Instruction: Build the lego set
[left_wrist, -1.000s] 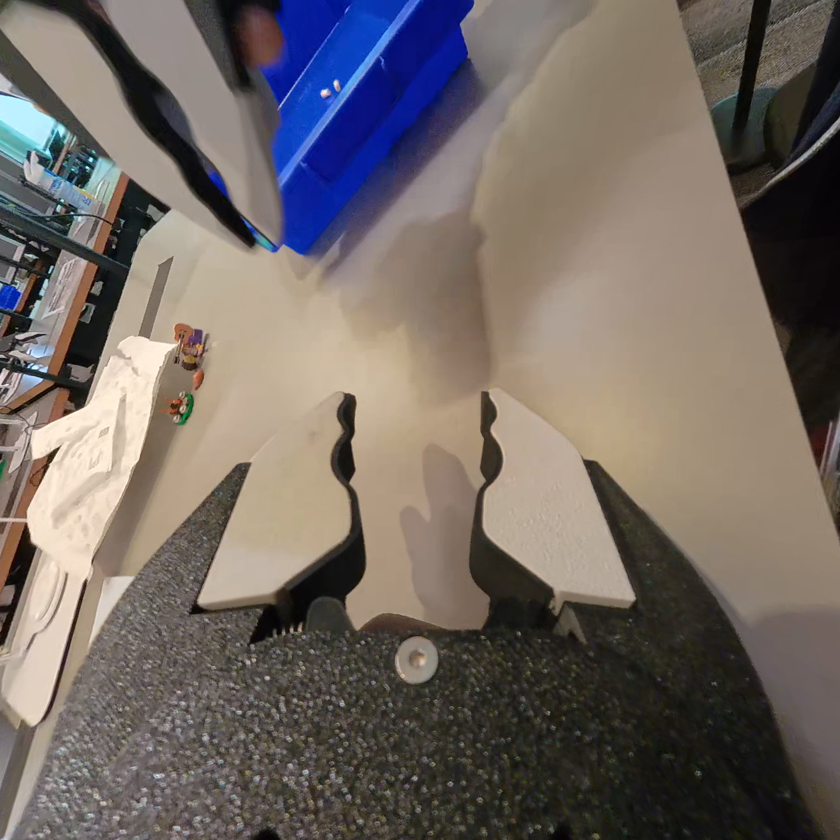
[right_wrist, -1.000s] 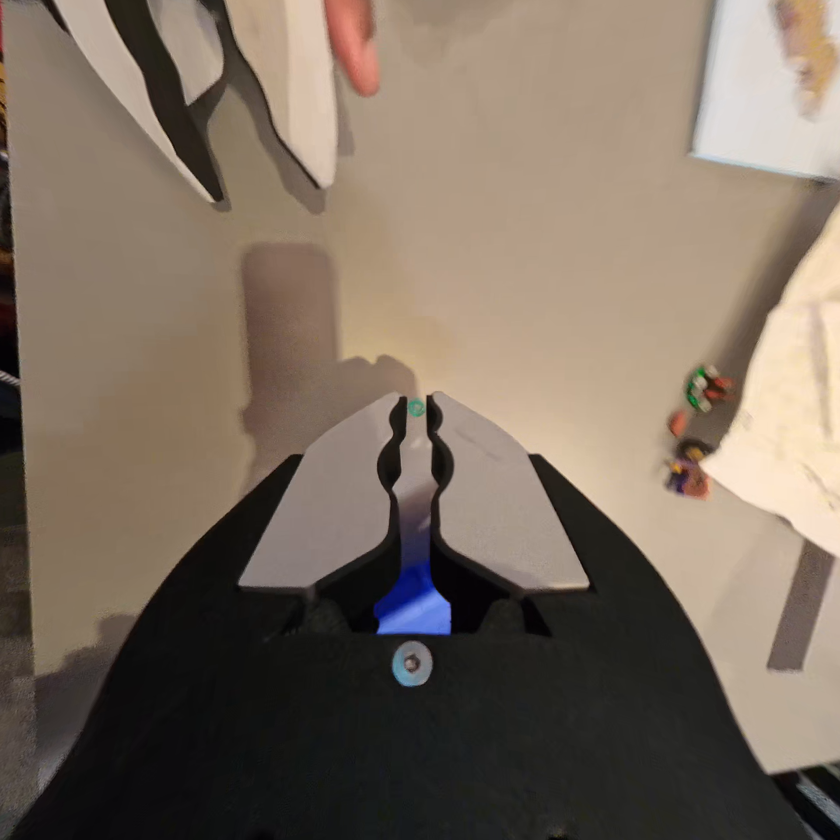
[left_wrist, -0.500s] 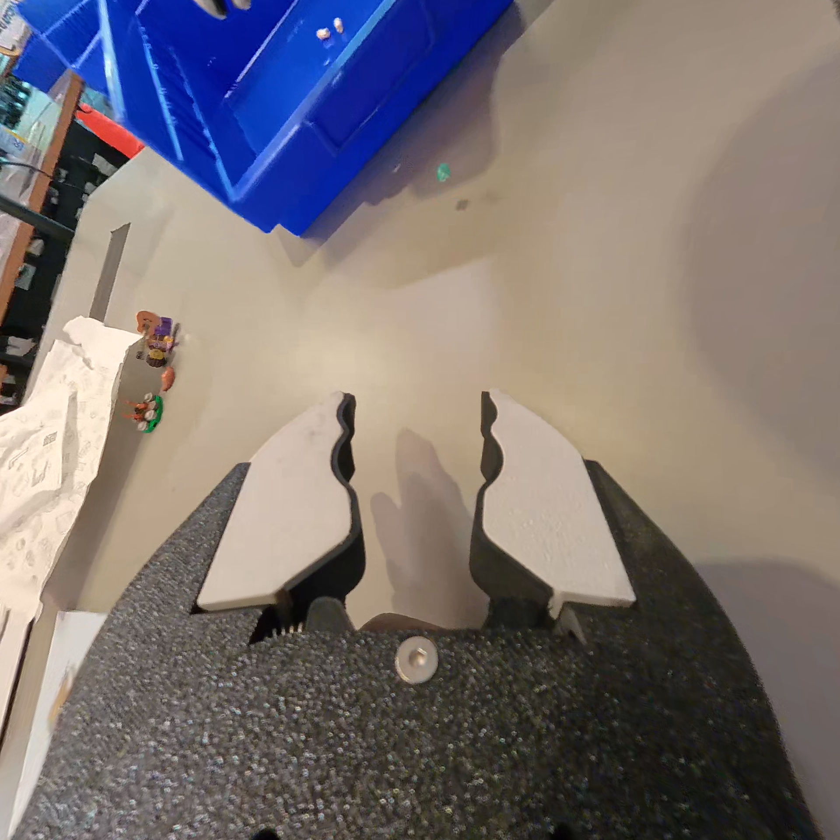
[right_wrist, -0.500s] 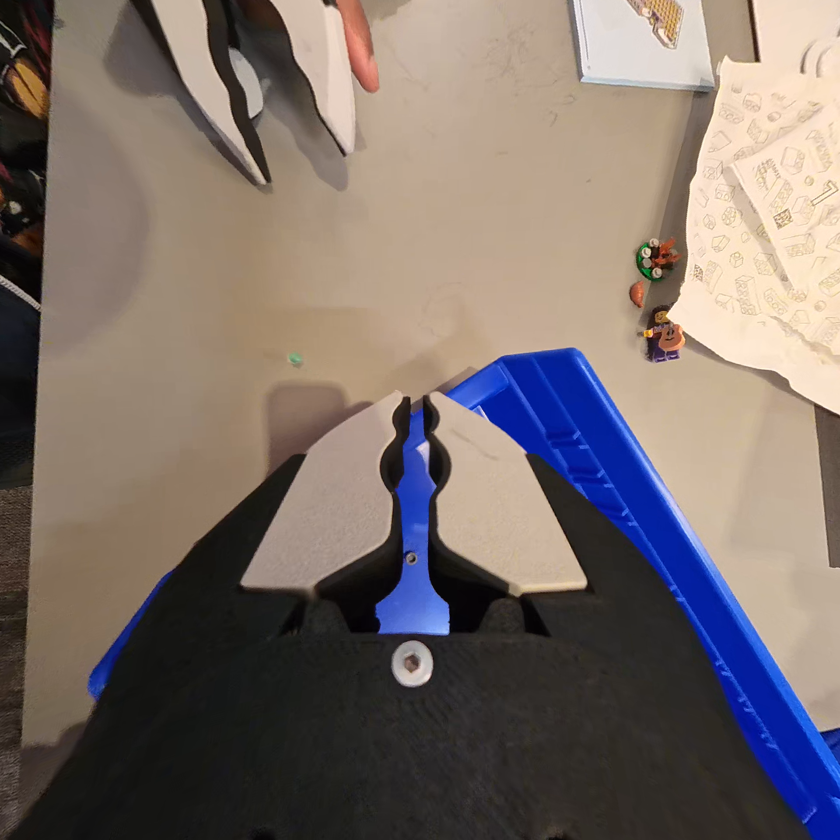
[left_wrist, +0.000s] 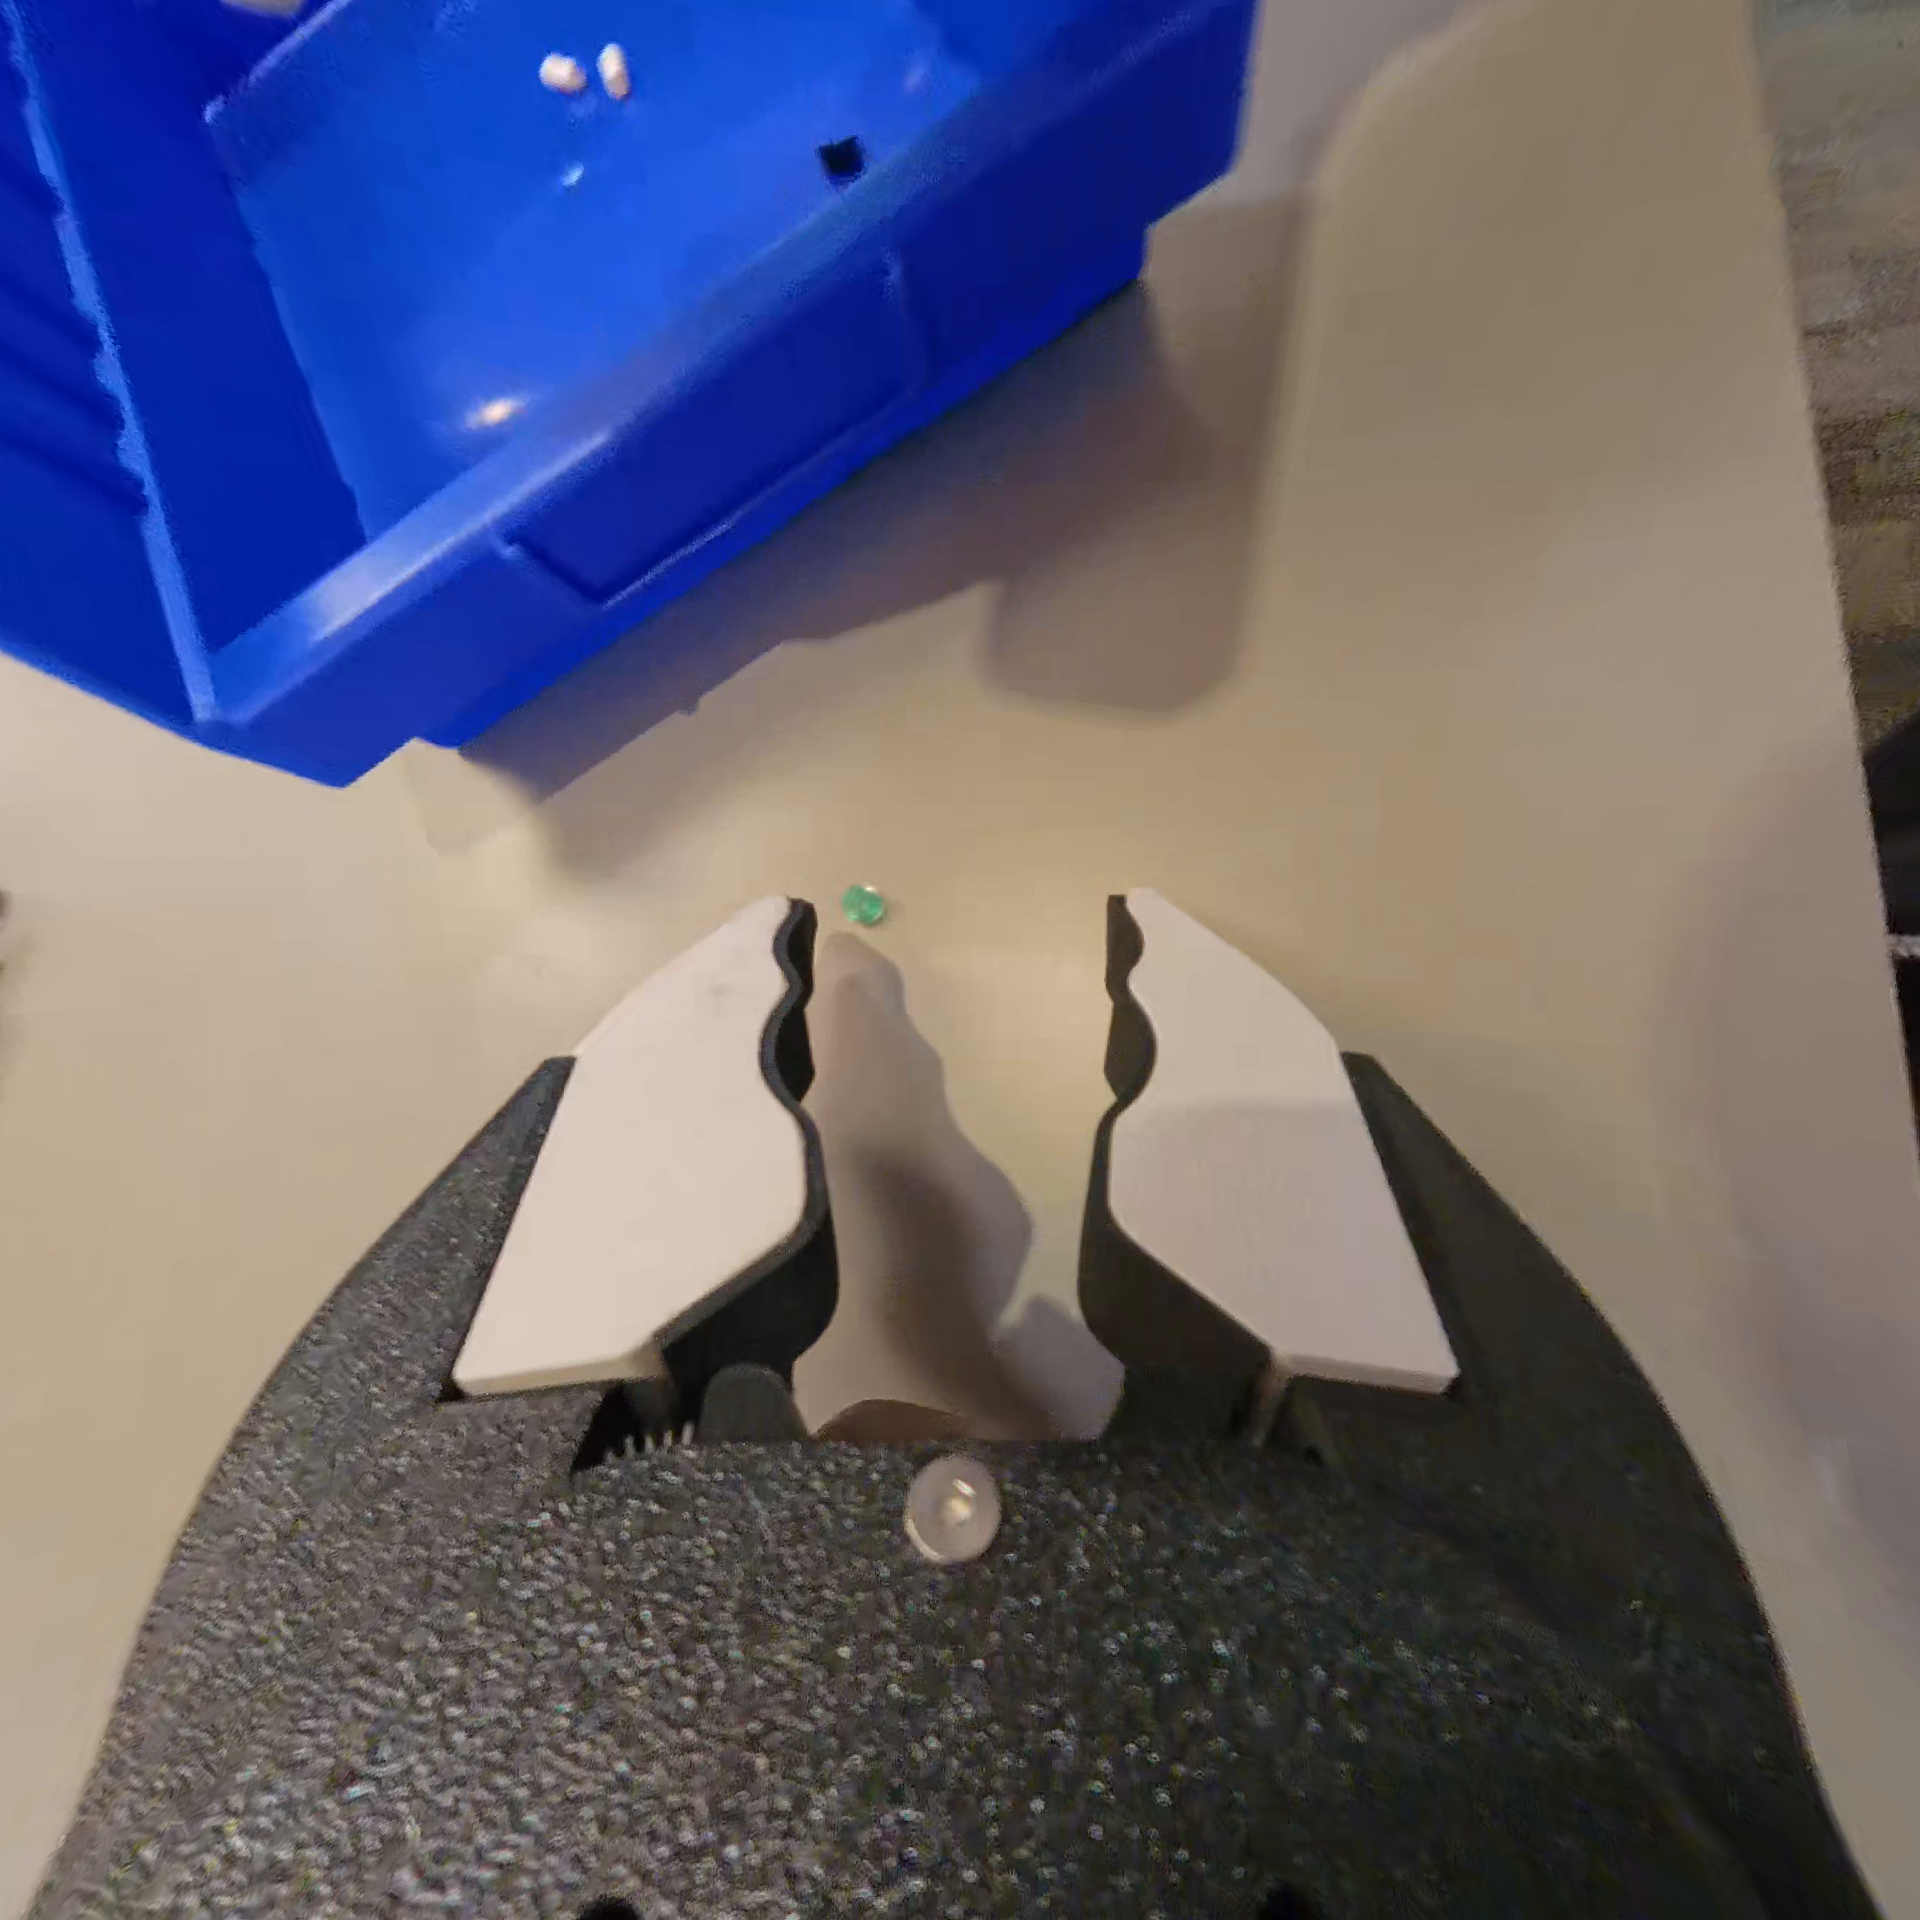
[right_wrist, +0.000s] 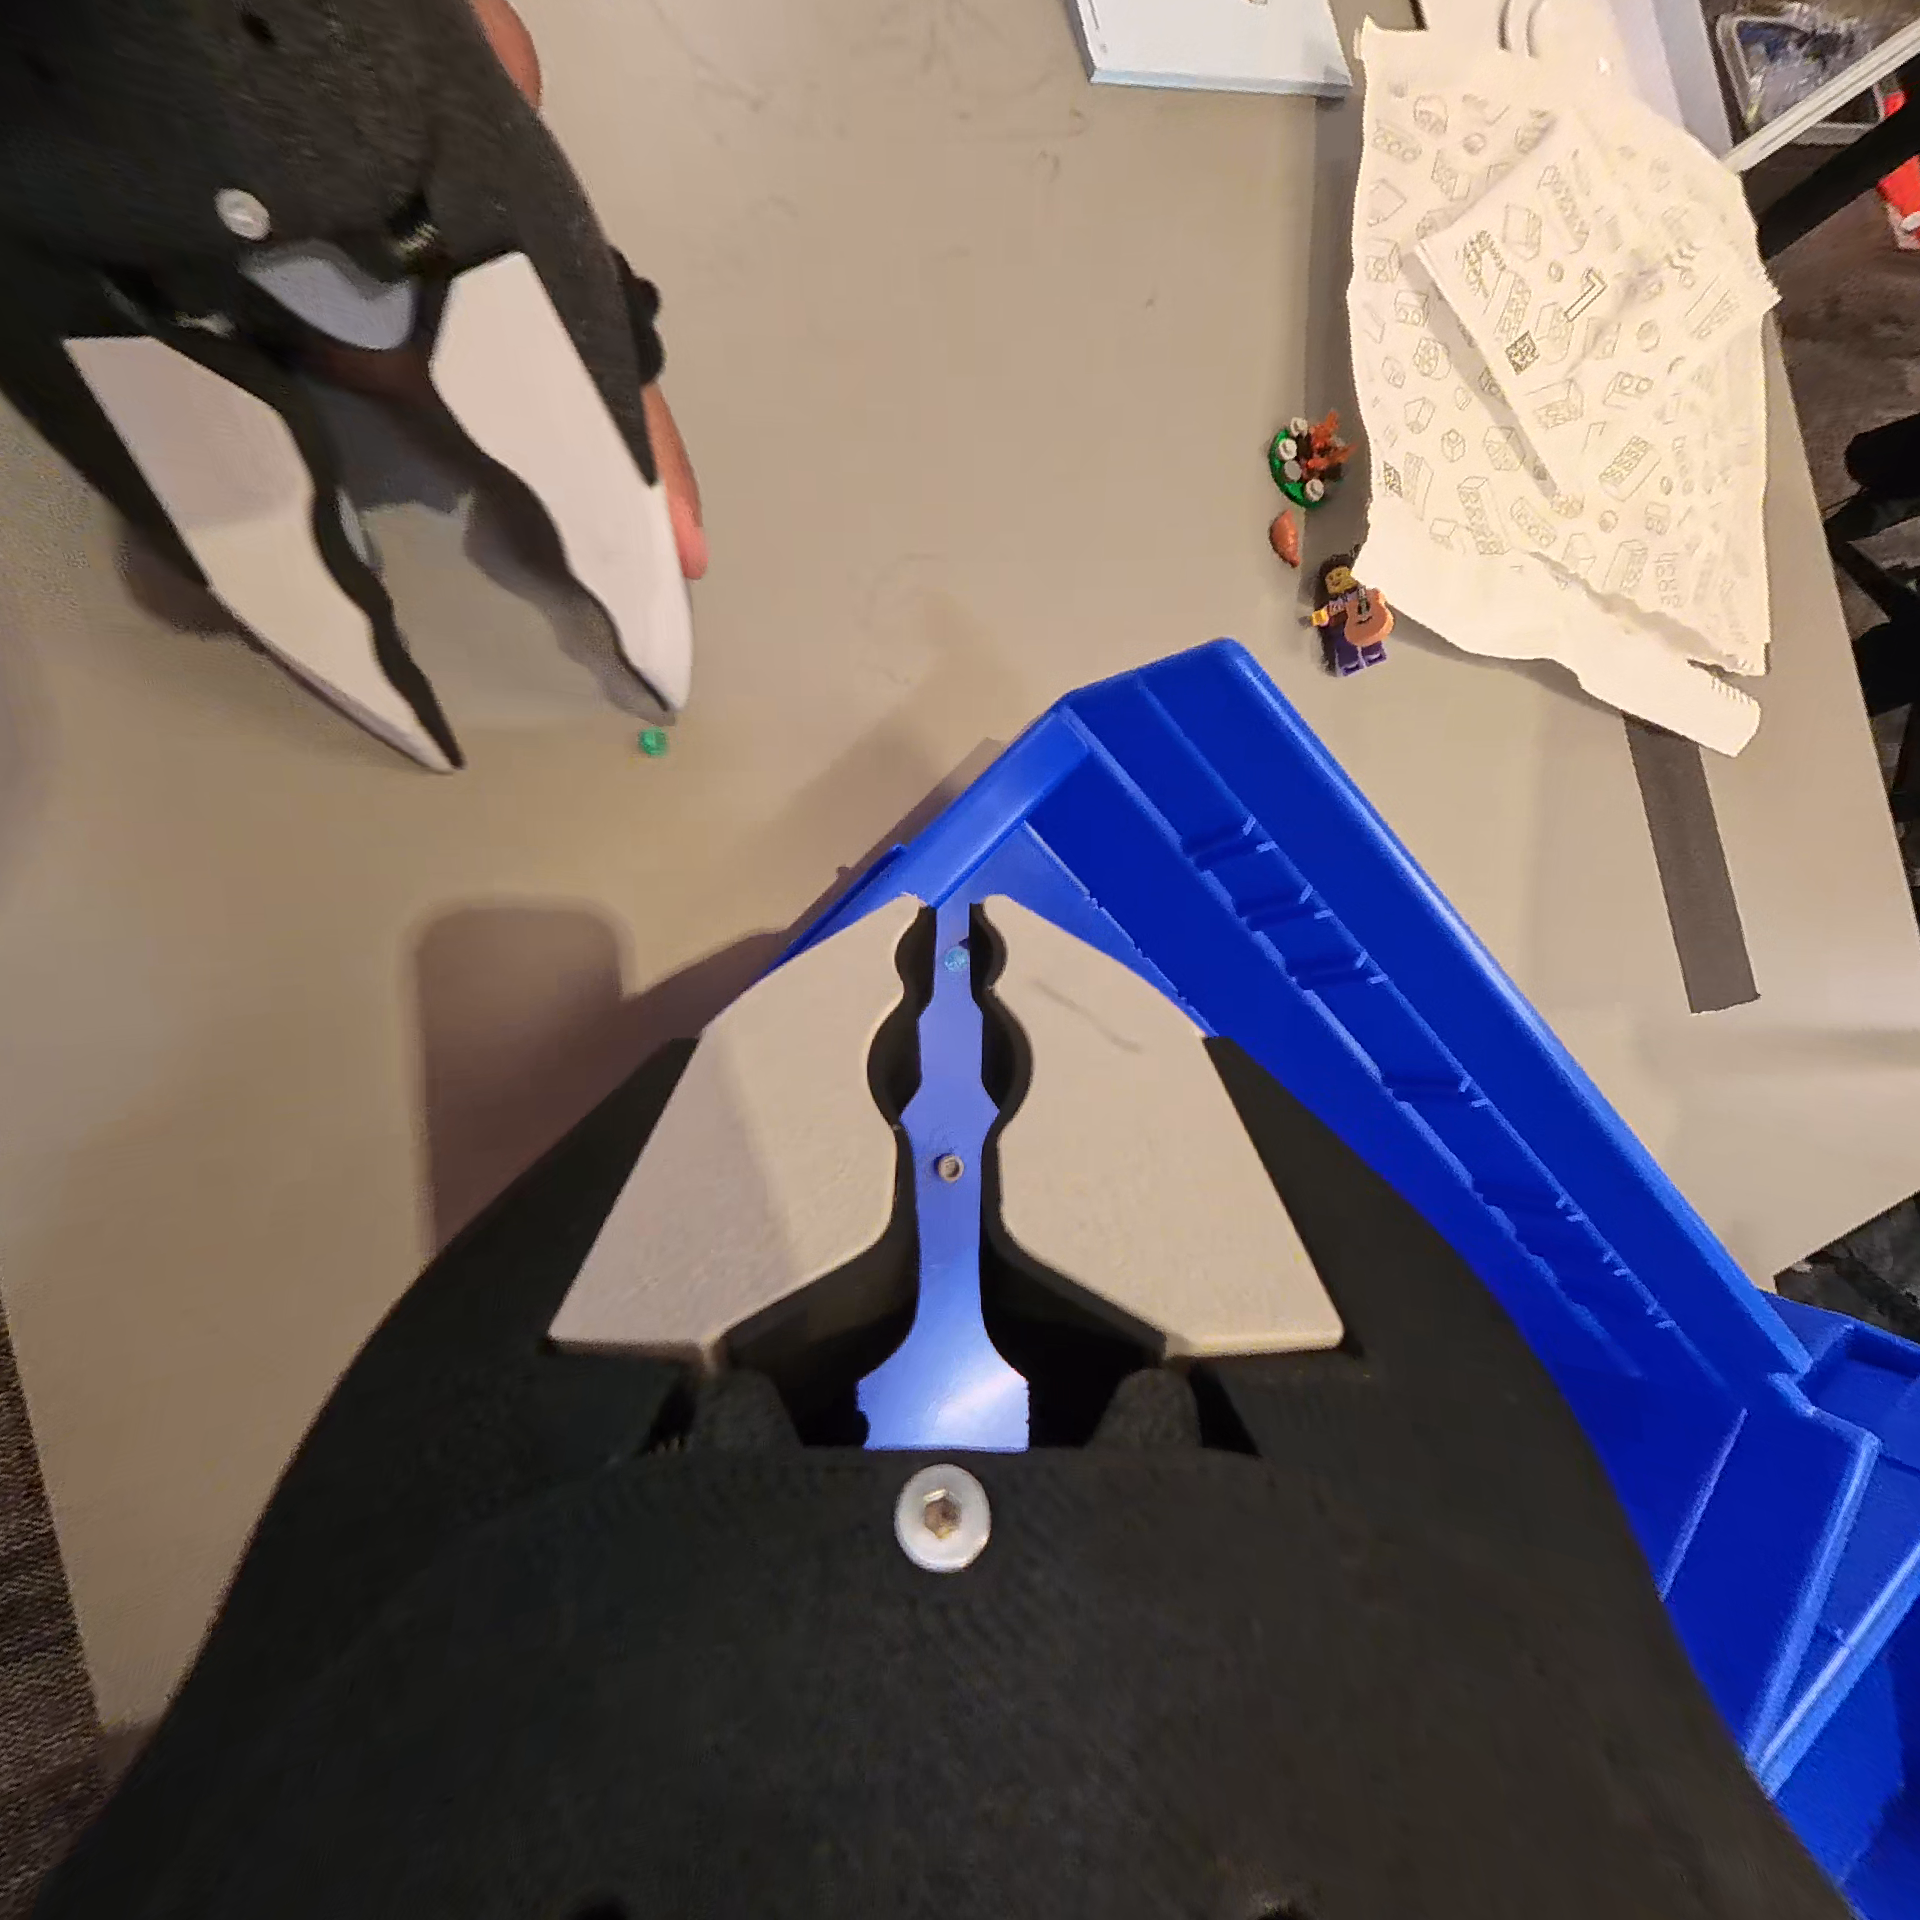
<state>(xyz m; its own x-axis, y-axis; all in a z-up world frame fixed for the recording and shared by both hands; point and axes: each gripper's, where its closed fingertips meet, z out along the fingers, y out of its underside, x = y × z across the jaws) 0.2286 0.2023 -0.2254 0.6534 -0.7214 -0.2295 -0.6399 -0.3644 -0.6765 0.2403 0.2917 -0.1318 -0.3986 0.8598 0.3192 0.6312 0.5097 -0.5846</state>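
Note:
A tiny green round piece (left_wrist: 862, 904) lies on the beige table (left_wrist: 1351, 727), just past my left gripper's left fingertip and apart from it. My left gripper (left_wrist: 958, 904) is open and empty, low over the table in front of the blue bin (left_wrist: 623, 582). The right wrist view also shows the left gripper (right_wrist: 561, 732) with the green piece (right_wrist: 651, 742) at its nearer fingertip. My right gripper (right_wrist: 948, 906) hangs over a corner of the blue bin (right_wrist: 1351, 935). Its fingers are closed to a narrow slit through which the bin floor shows.
The bin holds a few small pale pieces (left_wrist: 587, 73). A toy minifigure (right_wrist: 1351, 618), a small green round build (right_wrist: 1304, 462), a brown piece (right_wrist: 1286, 538), printed crumpled paper (right_wrist: 1558, 364) and a booklet (right_wrist: 1216, 52) lie at the far right. The table edge (left_wrist: 1808, 520) runs along the right. There is about 12 cm between the tips of the two grippers.
A second ago the green piece sat between my right fingertips; it left the grasp and lies on the table. The left gripper, still open, has moved up to it. The right gripper moved over the bin.

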